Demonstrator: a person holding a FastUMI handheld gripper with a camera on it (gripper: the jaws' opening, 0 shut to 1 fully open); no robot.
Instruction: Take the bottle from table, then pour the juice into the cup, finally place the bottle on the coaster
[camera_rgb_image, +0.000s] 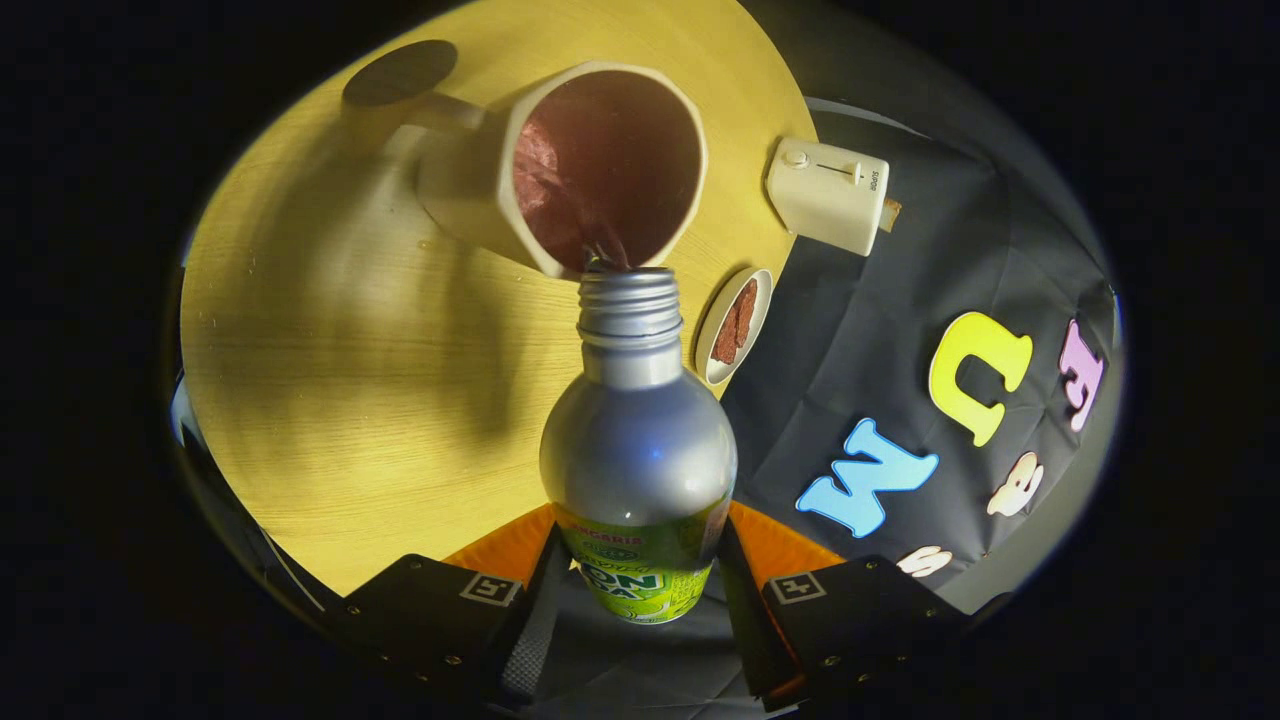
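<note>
The hand-held gripper (640, 560) has both fingers pressed against the labelled lower body of the silver metal bottle with a threaded open neck (638, 440), which is tipped forward so its mouth sits right at the near rim of the cream faceted ceramic cup (560, 160). A thin dark stream of juice runs from the mouth into the cup, which already looks well filled with reddish liquid. The likeliest trouble is overfilling: a steeper tilt could send juice over the rim onto the round pale-wood bench (330, 380). The mouth is so close to the rim that a small drift could knock the cup or drop the stream outside it. The dark round coaster (400, 72) lies beyond the cup, beside its handle, so carrying the bottle there risks brushing the cup. A small dish (735, 325) and a cream appliance (828, 195) sit nearby.
</note>
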